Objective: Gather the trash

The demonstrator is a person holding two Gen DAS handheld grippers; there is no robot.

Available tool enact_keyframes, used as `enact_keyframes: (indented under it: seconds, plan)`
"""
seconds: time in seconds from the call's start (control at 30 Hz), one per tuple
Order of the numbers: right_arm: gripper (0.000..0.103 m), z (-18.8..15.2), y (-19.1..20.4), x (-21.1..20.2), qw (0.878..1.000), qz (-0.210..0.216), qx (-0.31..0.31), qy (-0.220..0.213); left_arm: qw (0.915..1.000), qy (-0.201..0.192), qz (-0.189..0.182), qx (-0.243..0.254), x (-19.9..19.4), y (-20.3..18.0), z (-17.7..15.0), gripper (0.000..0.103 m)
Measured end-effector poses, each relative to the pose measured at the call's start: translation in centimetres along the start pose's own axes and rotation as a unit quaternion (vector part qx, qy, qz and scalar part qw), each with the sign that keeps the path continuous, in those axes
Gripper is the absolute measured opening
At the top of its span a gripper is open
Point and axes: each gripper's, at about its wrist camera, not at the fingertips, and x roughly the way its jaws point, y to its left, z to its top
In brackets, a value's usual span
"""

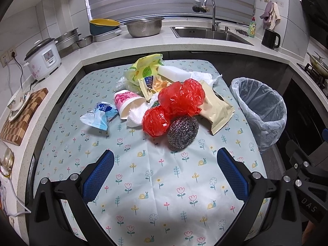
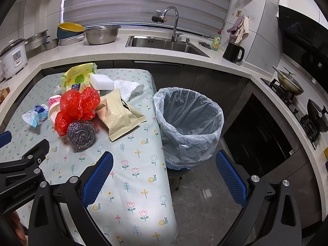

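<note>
Crowding the far half of the floral tablecloth [image 1: 155, 184], crumpled red plastic bags [image 1: 180, 98], a steel wool scourer [image 1: 182, 132] and a beige pouch [image 1: 219, 110] touch, beside the lined bin [image 2: 190, 123]. Left gripper [image 1: 165, 176] and right gripper [image 2: 164, 176] gape wide, holding nothing.

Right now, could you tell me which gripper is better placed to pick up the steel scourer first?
Probably the left gripper: its open jaws face the steel scourer almost straight ahead over the tablecloth. The right gripper, also open, points at the lined bin, with the scourer off to its left.
</note>
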Motion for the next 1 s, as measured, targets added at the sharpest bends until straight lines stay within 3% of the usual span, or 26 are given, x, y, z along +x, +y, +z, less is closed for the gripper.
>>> enact_keyframes:
  seconds: [0.53, 1.0]
  plan:
    - [0.096, 0.0, -0.2, 0.1, 1.0, -0.001, 0.003, -0.001, 1.0, 0.004, 0.0, -0.005, 0.3, 0.5, 0.2, 0.096]
    - [0.096, 0.7, 1.5, 1.1, 1.0, 0.004, 0.001, -0.003, 0.999, 0.02, 0.012, -0.038, 2.2, 4.8, 0.6, 0.096]
